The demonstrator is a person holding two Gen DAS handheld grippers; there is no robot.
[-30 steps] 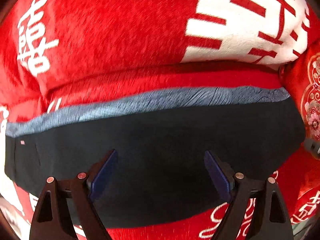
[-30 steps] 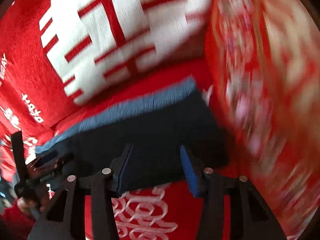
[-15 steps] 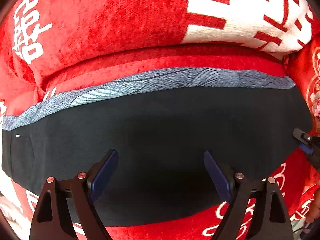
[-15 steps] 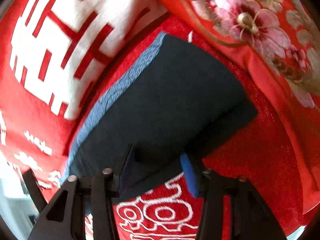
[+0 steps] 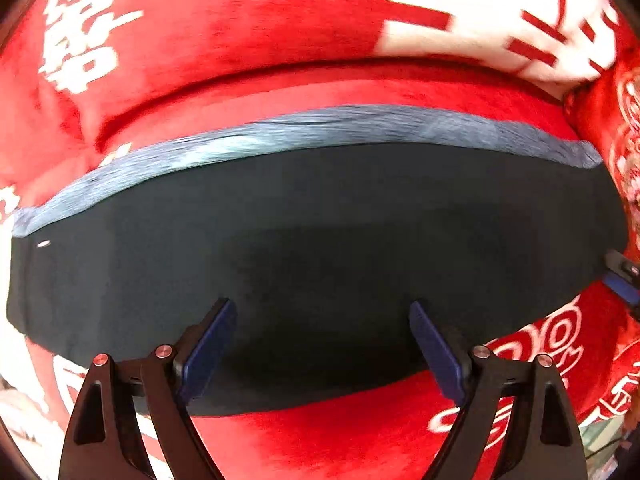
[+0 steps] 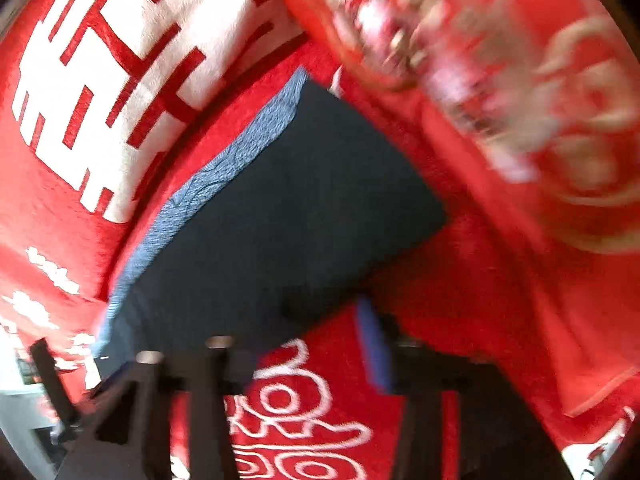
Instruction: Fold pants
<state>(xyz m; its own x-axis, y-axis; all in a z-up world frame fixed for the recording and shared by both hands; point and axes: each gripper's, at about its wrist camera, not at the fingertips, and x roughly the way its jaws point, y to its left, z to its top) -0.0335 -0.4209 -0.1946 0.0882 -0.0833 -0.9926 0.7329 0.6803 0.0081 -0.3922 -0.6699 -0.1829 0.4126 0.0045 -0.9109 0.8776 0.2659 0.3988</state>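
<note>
Our left claw point(image 5: 322, 344) hangs with jaws spread over the near edge of the dark navy folded pants with a grey-blue strip point(image 5: 320, 240), which lie flat on the red plush blanket with white characters point(image 5: 240, 28); our right claw point(image 6: 308, 344), also apart, hovers at their right corner, likely placed to lift both ends together

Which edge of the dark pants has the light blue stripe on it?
The far edge of the pants, the one away from the left claw. A blue-grey band runs along it; the near edge by the claw is plain dark.
</note>
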